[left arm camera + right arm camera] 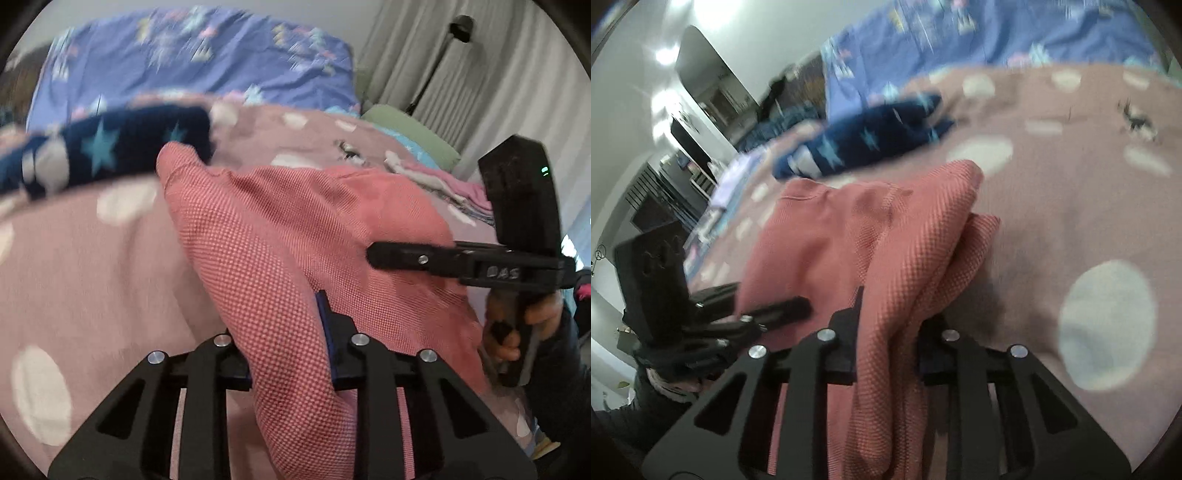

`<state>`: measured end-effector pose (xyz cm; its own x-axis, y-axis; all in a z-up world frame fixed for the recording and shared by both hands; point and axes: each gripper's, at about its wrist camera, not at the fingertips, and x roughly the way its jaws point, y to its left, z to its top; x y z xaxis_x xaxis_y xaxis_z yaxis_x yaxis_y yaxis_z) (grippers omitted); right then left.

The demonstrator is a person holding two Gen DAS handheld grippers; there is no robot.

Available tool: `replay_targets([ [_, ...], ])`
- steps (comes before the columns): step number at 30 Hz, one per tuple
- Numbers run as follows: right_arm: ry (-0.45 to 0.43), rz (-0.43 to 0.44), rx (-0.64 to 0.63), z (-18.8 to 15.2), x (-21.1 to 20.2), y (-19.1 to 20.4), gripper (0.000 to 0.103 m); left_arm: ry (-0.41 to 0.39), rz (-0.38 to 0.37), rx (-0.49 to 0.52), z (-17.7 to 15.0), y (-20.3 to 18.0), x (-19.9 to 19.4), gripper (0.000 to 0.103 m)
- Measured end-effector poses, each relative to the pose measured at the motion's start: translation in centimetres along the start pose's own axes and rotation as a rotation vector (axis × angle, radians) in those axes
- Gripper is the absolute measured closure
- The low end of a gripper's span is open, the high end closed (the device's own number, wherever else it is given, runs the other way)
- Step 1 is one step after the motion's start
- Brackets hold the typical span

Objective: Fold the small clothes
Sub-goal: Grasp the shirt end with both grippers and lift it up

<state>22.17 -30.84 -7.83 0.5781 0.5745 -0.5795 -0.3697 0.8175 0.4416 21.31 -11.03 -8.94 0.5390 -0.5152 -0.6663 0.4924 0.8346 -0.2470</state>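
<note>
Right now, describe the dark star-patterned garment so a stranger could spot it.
On the pink bedspread with white dots, look past the salmon waffle-knit garment held by both grippers. The navy garment lies crumpled beyond it, the only dark piece, printed with pale blue stars.

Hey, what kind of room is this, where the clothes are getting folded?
Most likely a bedroom. The folding happens on a pink polka-dot bedspread, with a blue patterned sheet behind it, pale curtains along one side, and a small stack of folded clothes on the bed.
</note>
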Motion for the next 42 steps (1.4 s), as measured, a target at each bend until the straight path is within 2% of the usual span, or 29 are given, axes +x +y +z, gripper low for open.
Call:
replay_targets([
  [6, -0.236, -0.073, -0.089, 2.8, -8.9, 2.0, 0.082, -0.136, -0.044, 0.1, 5.6, -4.6, -4.0, 0.077],
  [9, -0.322, -0.125, -0.107, 4.4, -12.0, 2.2, 0.082, -0.183, -0.014, 0.193, 8.9, -8.1, -4.8, 0.077],
  [14, -0.419, -0.241, -0.164, 6.0, -15.6, 2.2, 0.082, -0.235, 0.021, 0.304, 13.2, -11.9, -4.5, 0.077],
  [18, -0.464, -0.317, -0.196, 7.7, -16.3, 1.3, 0.082, -0.253, 0.038, 0.356, 15.7, -13.3, -3.0, 0.076],
  [25, -0.5, -0.369, -0.195, 10.4, -14.3, -2.2, 0.082, -0.271, 0.071, 0.4, 18.7, -13.9, 1.2, 0.076],
  [34, -0.441, -0.458, -0.143, 15.4, -7.2, -8.9, 0.082, -0.211, 0.158, 0.4, 22.5, -11.7, 9.6, 0.076],
  [42, -0.416, -0.528, -0.123, 17.7, -2.5, -13.6, 0.082, -0.184, 0.254, 0.461, 24.3, -10.9, 16.2, 0.075],
])
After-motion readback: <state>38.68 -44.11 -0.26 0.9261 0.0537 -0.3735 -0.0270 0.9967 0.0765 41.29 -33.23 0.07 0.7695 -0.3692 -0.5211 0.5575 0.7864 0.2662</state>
